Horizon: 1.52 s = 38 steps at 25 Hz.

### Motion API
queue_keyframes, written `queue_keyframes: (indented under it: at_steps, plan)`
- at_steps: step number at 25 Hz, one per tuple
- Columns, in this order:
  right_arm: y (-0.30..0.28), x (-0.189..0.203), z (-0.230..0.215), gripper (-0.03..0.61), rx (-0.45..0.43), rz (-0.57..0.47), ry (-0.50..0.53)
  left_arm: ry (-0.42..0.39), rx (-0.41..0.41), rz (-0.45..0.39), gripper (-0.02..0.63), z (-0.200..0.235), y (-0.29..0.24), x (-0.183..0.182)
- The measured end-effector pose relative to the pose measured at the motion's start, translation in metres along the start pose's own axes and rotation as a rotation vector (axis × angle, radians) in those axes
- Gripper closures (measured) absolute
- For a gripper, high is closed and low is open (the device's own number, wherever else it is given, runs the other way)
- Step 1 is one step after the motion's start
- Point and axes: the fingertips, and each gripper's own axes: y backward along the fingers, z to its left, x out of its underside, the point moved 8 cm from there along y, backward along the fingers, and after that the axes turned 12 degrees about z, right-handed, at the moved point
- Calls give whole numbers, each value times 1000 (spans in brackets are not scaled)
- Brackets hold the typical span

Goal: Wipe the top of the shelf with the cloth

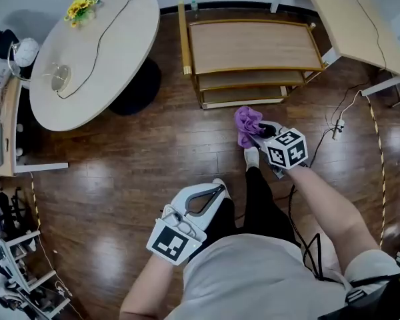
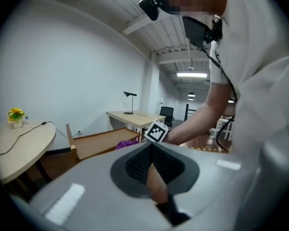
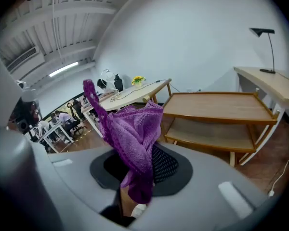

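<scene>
A low wooden shelf (image 1: 253,45) with three tiers stands on the floor ahead; its bare top (image 3: 216,105) also shows in the right gripper view. My right gripper (image 1: 257,131) is shut on a purple cloth (image 1: 247,123), held in the air in front of the shelf and not touching it. The cloth (image 3: 132,138) bunches up out of the closed jaws. My left gripper (image 1: 217,191) hangs low near the person's legs, jaws shut with nothing between them. In the left gripper view the shelf (image 2: 103,143) lies ahead to the left.
A round table (image 1: 93,52) with a cable and yellow flowers (image 1: 81,8) stands at the left. A desk (image 1: 360,19) sits at the upper right, with cables (image 1: 340,122) on the floor beside it. A black-and-yellow tape line (image 1: 380,159) runs down the right.
</scene>
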Motion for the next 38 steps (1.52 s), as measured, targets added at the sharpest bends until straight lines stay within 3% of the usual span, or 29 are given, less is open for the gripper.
queue_keyframes:
  at_steps: [9,15,21,27,38]
  plan:
    - [-172,-32,-72,479,-58,87,-42,58,-28,54,595,62,-65,35]
    - [-278,-47,-110,478,-81,126,-95,95,7,47,595,98,-123,38]
    - [-353,-56,-138,479,-80,165,-74,109,34,25,595,127,-174,42]
    - [-355,-50,-175,479,-43,180,-88,101,64,50,595,142,-207,47]
    - [-254,10,-299,479,141,154,-238,3,190,85,595,141,-268,23]
